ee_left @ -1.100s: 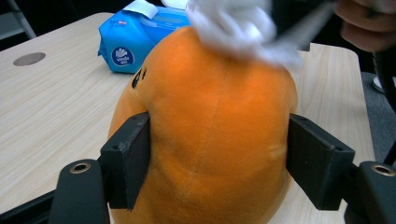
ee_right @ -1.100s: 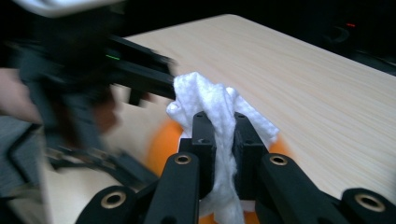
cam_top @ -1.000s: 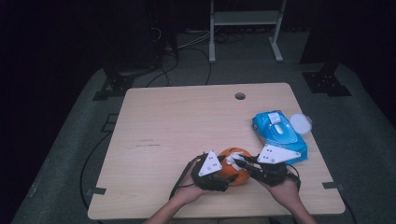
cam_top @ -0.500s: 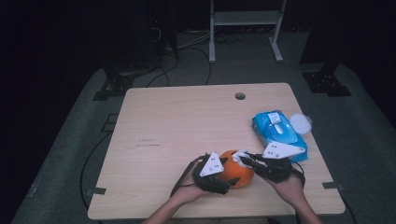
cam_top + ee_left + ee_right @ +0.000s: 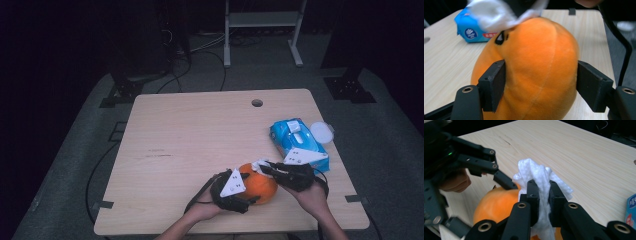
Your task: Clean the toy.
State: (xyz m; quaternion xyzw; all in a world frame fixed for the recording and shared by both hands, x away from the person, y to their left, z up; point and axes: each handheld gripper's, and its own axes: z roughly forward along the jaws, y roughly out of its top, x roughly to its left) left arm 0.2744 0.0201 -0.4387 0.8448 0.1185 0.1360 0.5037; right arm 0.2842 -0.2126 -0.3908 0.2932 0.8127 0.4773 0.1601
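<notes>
Near the desk's (image 5: 165,130) front edge, right of centre: orange plush toy (image 5: 536,62), squeezed between the jaws of the left gripper (image 5: 540,85), pads pressed into both flanks. On top, right gripper (image 5: 543,195) clamped tight on a bunched white wipe (image 5: 536,173), apparently touching the plush. Toward the right edge, well apart: blue wipes pack (image 5: 292,140), round white lid (image 5: 321,132) beside it.

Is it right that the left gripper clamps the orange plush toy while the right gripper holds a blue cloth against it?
Not quite: the cloth is white, as the right gripper view shows. The left gripper does clamp the orange plush toy, and the right gripper pinches the cloth.
</notes>
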